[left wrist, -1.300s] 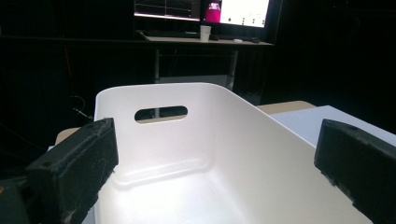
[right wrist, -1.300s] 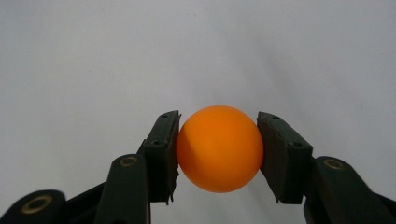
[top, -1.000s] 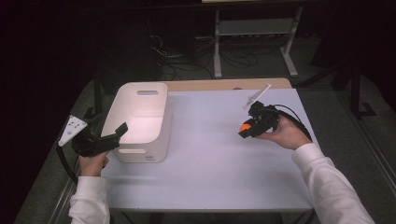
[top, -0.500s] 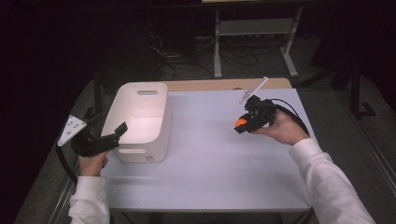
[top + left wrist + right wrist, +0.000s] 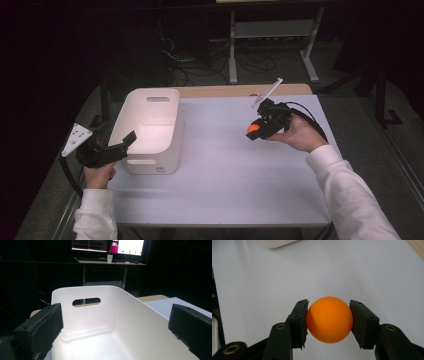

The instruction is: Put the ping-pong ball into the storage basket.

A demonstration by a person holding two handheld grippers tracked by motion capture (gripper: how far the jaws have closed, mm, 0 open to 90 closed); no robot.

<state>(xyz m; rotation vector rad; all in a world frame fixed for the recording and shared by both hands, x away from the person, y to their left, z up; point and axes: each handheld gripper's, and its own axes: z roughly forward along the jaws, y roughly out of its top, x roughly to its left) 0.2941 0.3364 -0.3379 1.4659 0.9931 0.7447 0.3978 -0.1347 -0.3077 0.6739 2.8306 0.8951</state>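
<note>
Since the picture a second back, the right gripper has drifted a little toward the left and the far side of the worktop, while the left gripper has stayed where it was at the near left corner of the white bin. The orange ball sits clenched between the right gripper's jaws; in the right gripper view the ball is pressed from both sides by the black pads, held above the pale worktop with a corner of the bin at the top edge. The right hand wraps the gripper from behind, its white sleeve running down to the bottom right, and the tool points left toward the bin, well apart from it. The left hand holds its gripper low at the worktop's left edge, aimed along the bin. In the left gripper view the jaws stand wide apart and released, framing the bin's empty inside and the slot handle in its far wall. The bin rests on the left part of the worktop.
</note>
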